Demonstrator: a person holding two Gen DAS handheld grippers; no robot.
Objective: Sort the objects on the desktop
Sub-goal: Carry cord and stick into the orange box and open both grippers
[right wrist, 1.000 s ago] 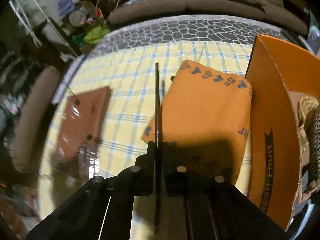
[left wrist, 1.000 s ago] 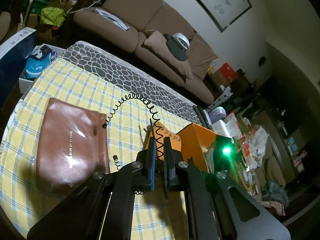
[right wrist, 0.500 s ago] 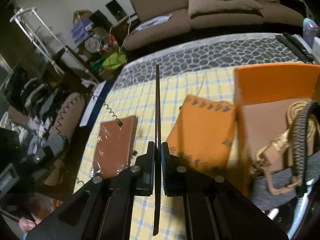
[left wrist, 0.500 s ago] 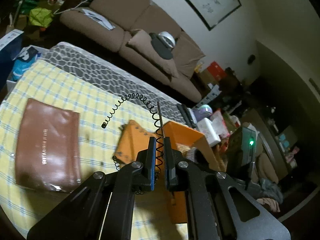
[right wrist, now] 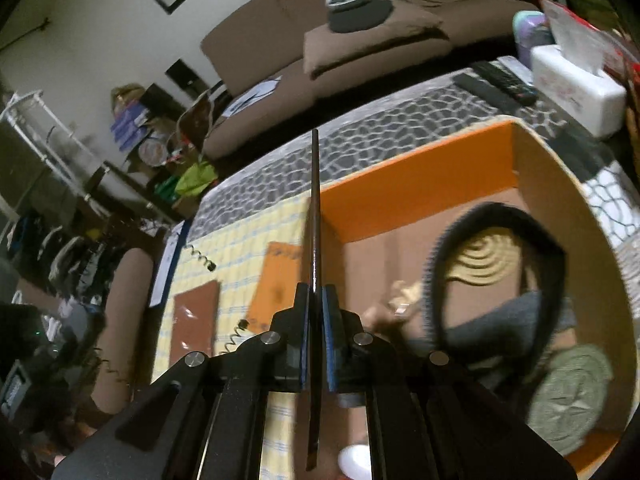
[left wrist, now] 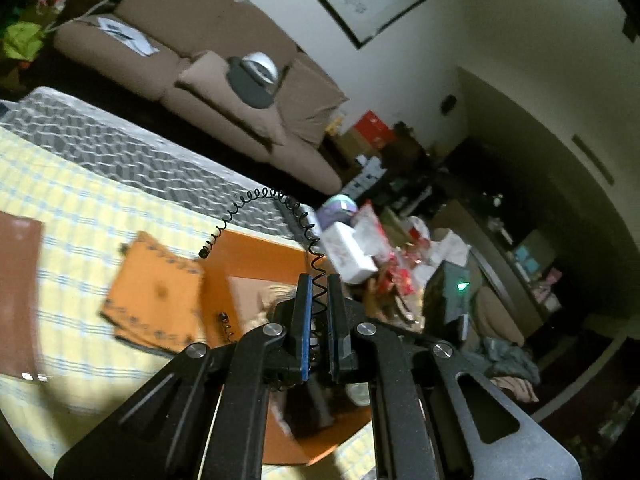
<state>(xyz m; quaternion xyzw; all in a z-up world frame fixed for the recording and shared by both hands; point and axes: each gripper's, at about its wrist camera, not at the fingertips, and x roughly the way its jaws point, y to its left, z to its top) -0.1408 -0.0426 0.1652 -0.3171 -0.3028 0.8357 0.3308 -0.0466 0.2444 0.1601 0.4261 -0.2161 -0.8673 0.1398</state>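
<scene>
Left tongs are closed on a black coil, pinched near one end so that the rest arches up and over, its free tip hanging above the near wall of the orange box. Right tongs are clamped on a thin dark strip, held edge-on and standing out past the pads above the box's left wall. Both items are evidently being carried to the box, which already holds a black strap and a round woven piece. Left of the box, on the checked desk, lie an orange pouch and a brown wallet, apparently awaiting sorting. Neither held item touches the box.
</scene>
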